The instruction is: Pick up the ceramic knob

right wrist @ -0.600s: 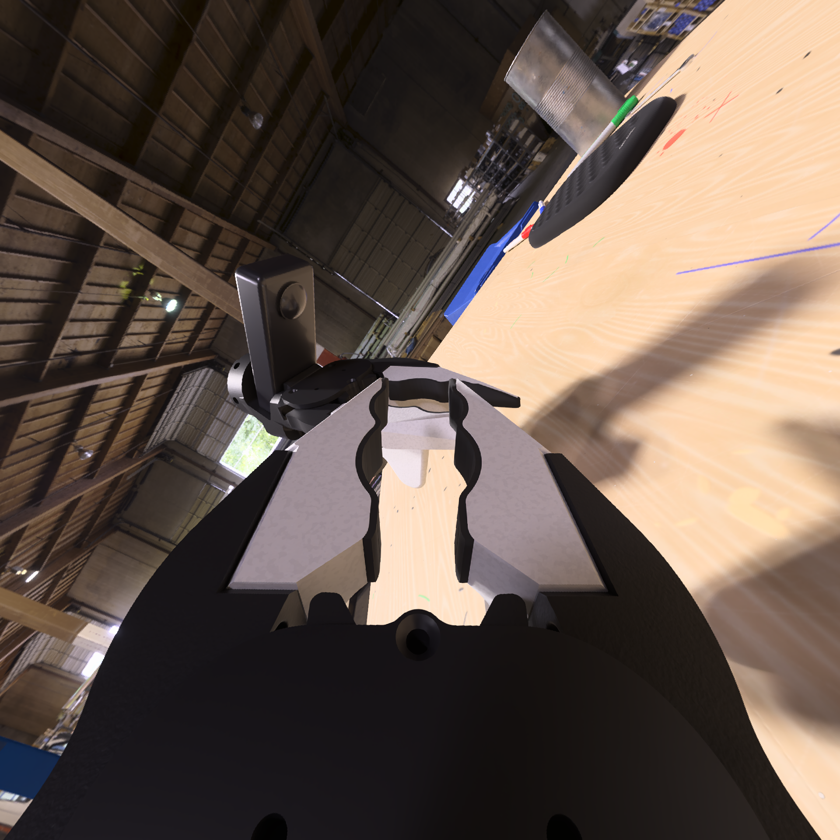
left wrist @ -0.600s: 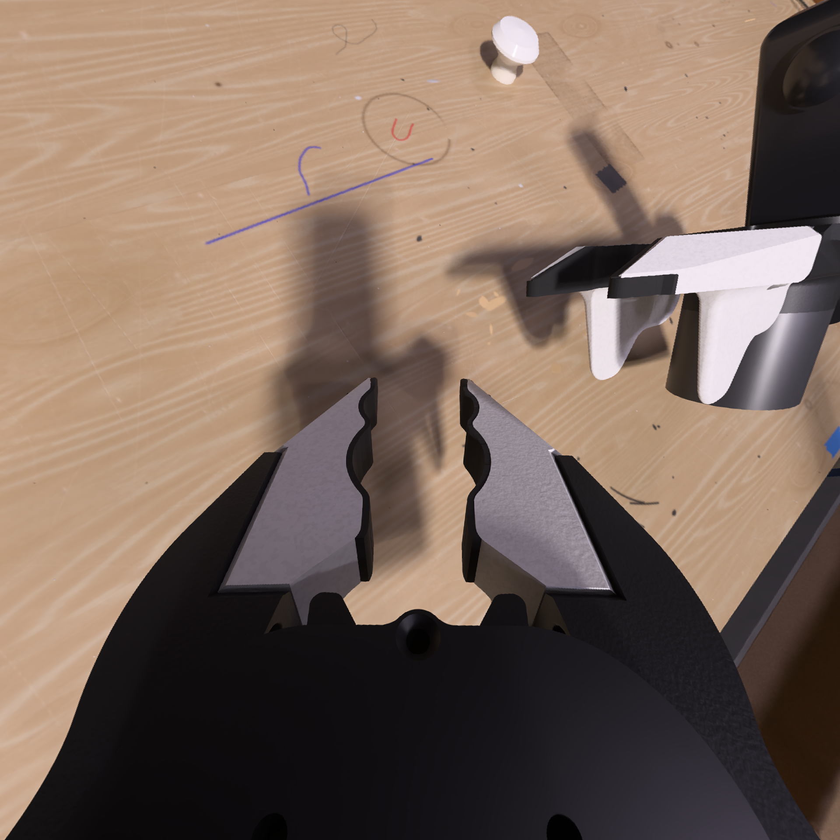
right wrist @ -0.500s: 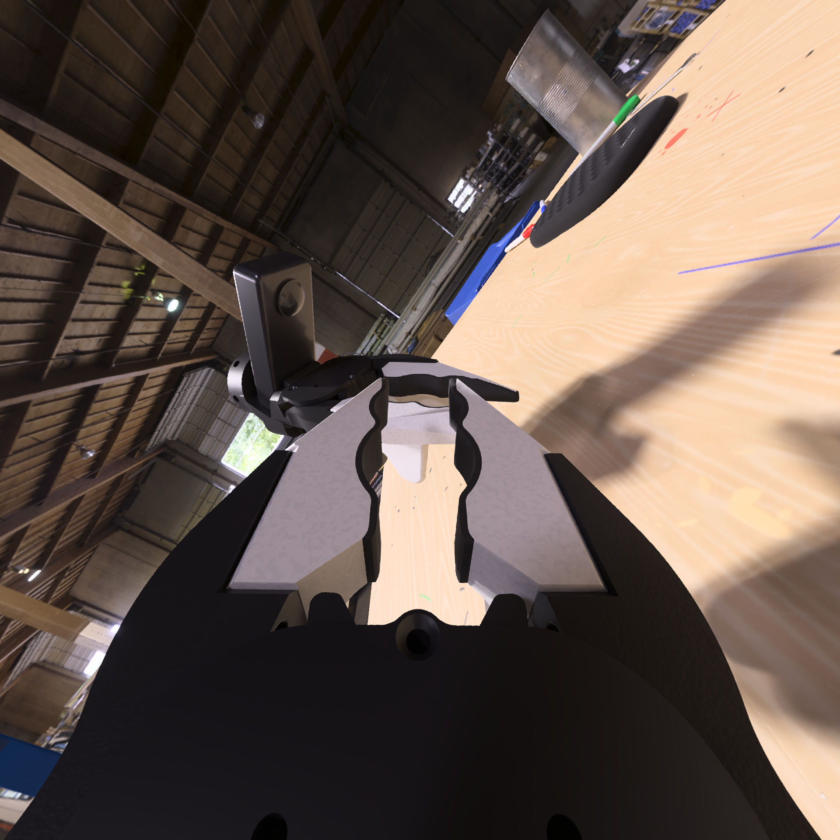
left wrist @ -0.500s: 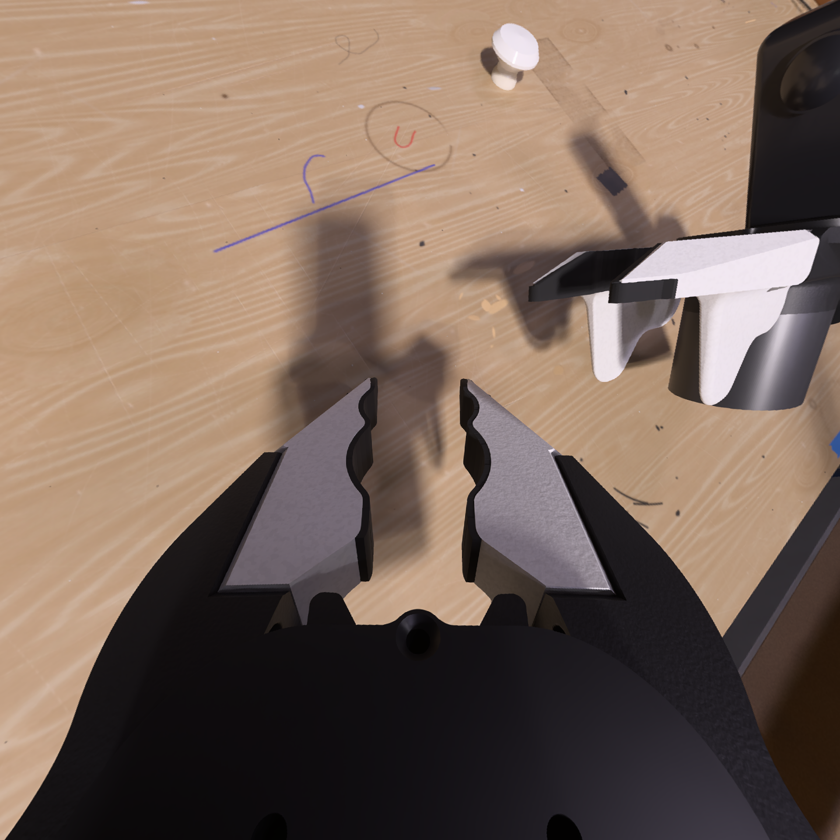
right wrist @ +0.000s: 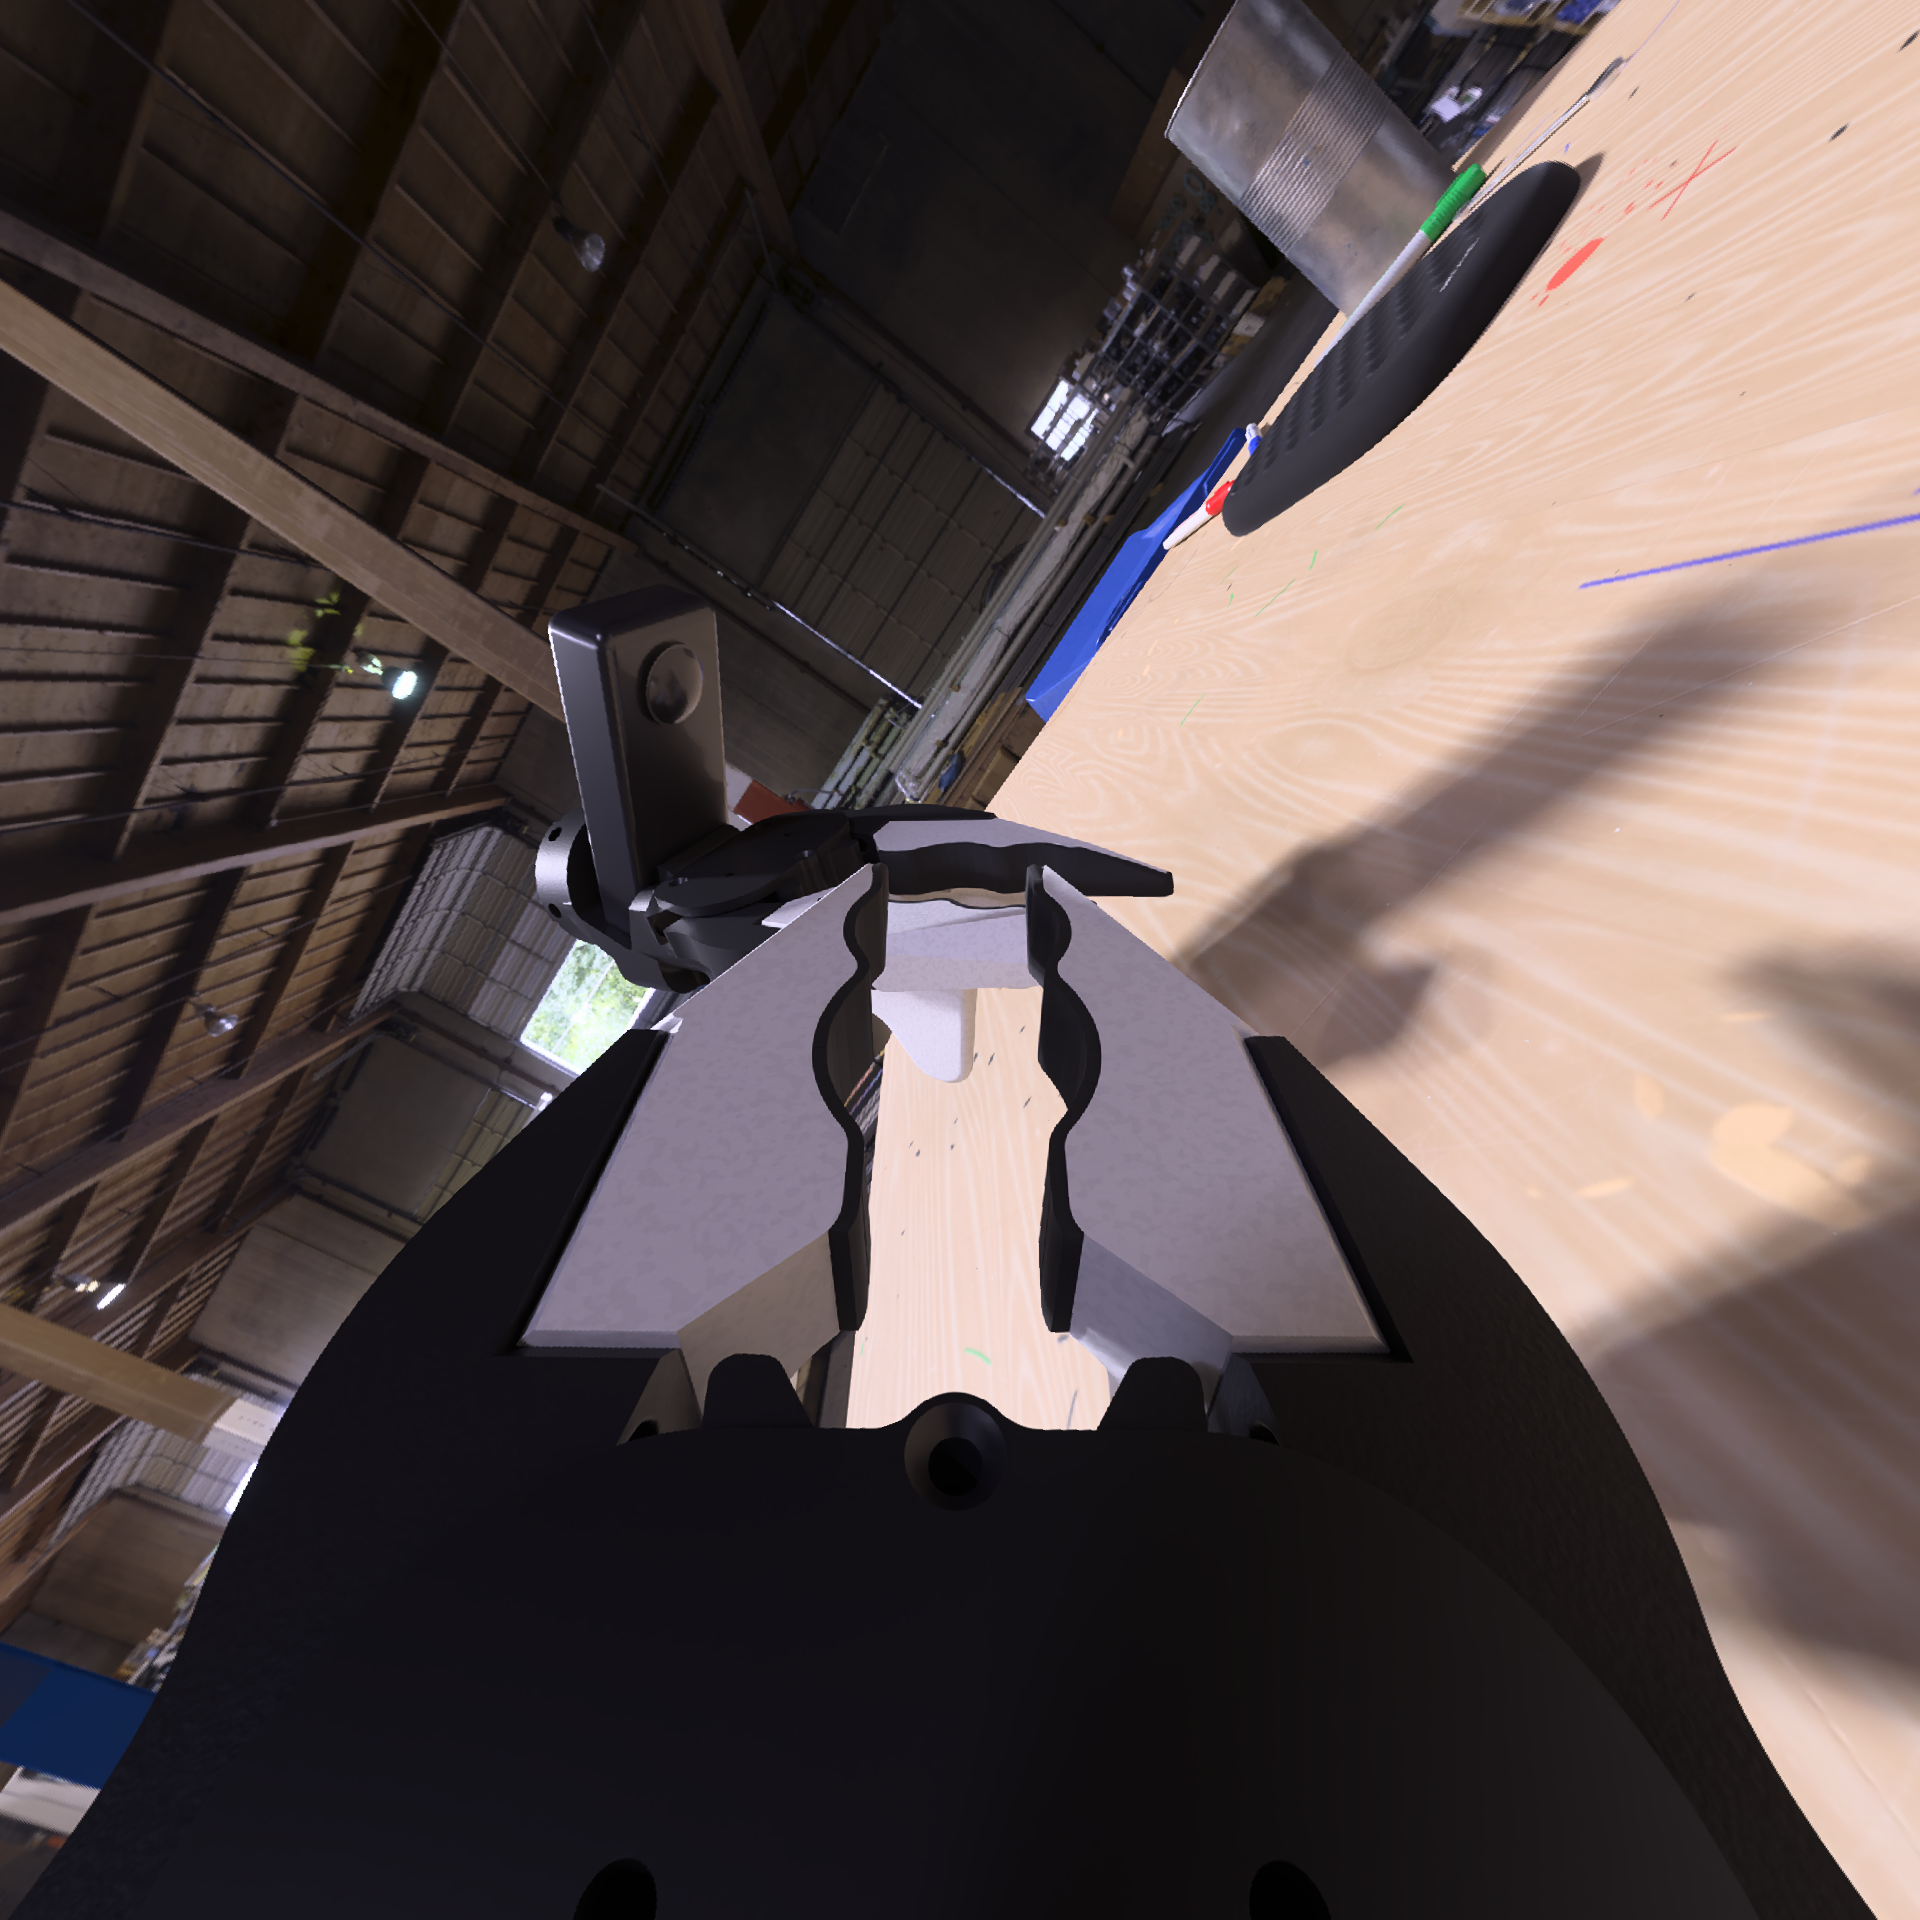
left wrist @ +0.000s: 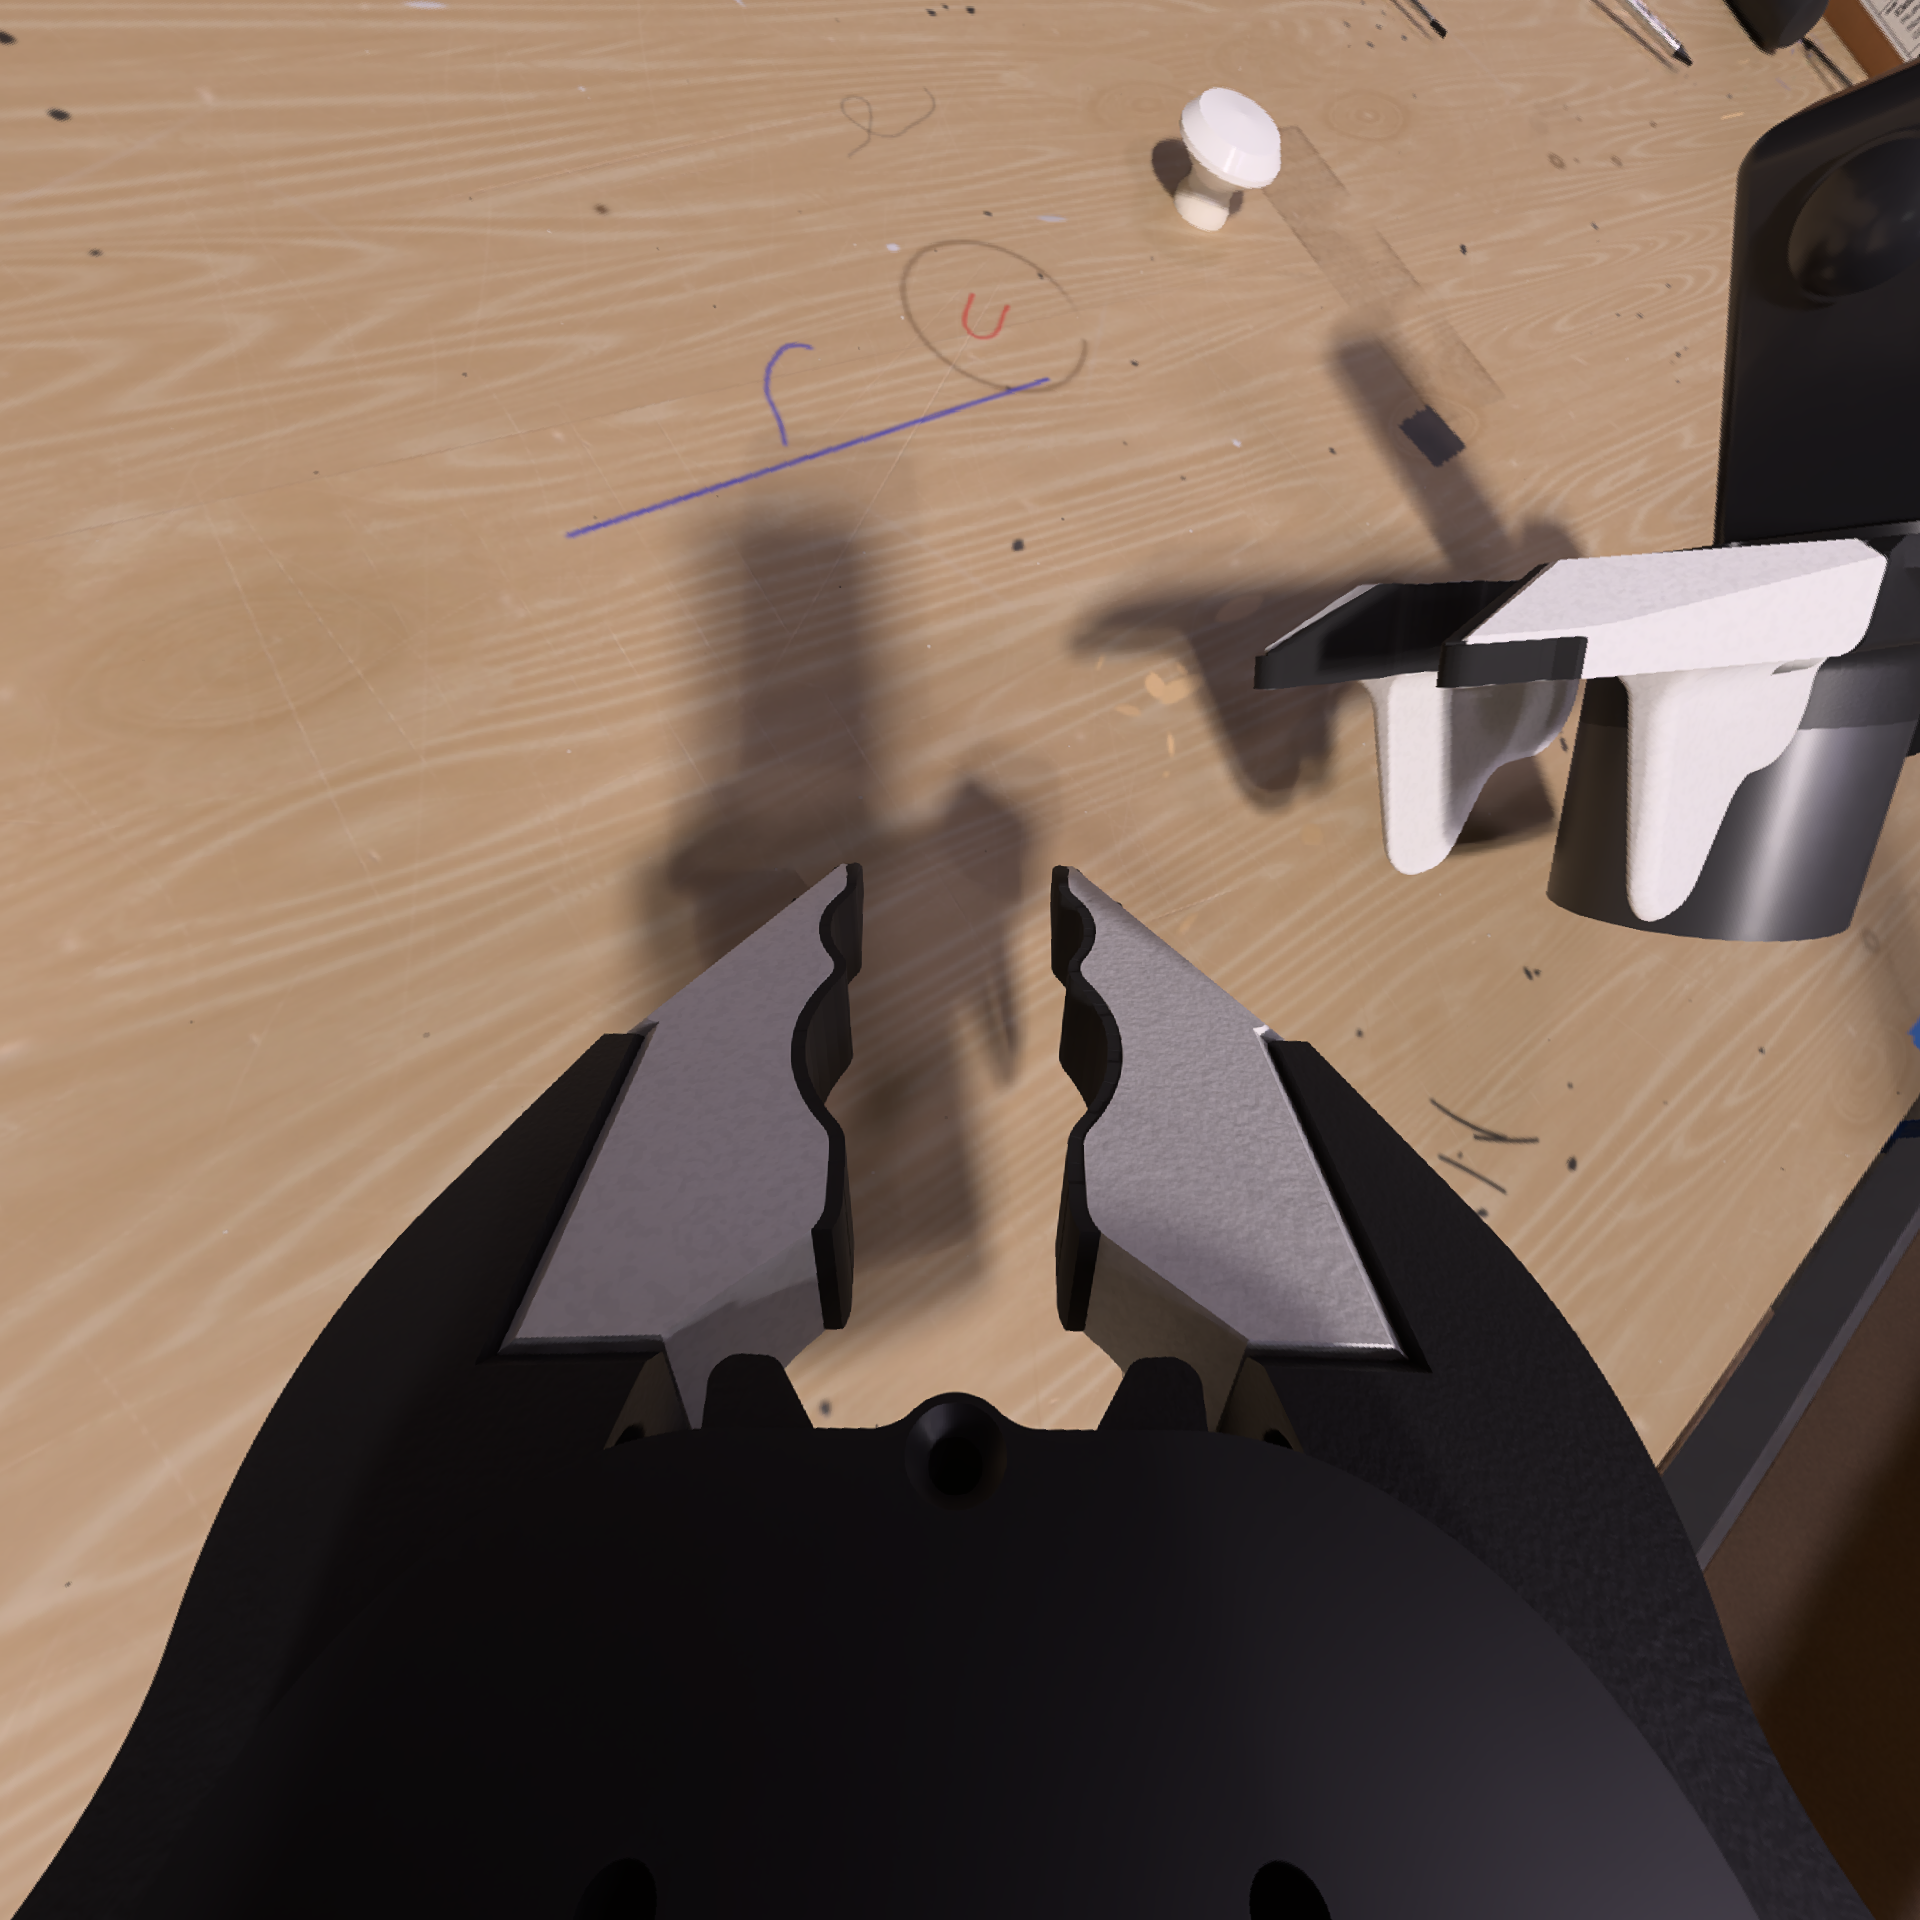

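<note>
Left wrist view
Left gripper (left wrist: 956,883): hanging above the bare middle of the bench (left wrist: 312,727), its fingers (left wrist: 727,1122) standing apart with nothing between them.
Ceramic knob (left wrist: 1226,151): white, lying tipped on the bench toward the far edge, well apart from both grippers and touching neither.
Right gripper (left wrist: 1351,665): showing near the bench's right edge, pointing across the bench, its fingers apart and holding nothing.
Pen marks (left wrist: 810,447): a blue line and a pencilled circle lying between the left gripper and the knob.

Right wrist view
Right gripper (right wrist: 956,904): looking low along the bench (right wrist: 1558,831), fingers (right wrist: 1164,1143) apart and gripping nothing.
Left gripper (right wrist: 935,894): sitting just past the right fingertips.
Knob: not showing here.
Black round pad (right wrist: 1392,353): lying toward a far corner, with a metal can (right wrist: 1299,145) beside it.

Progress
Done: nothing yet, as I judge it; the knob is resting ungrasped.
Left: reaching the knob, closing on it, lifting it.
</note>
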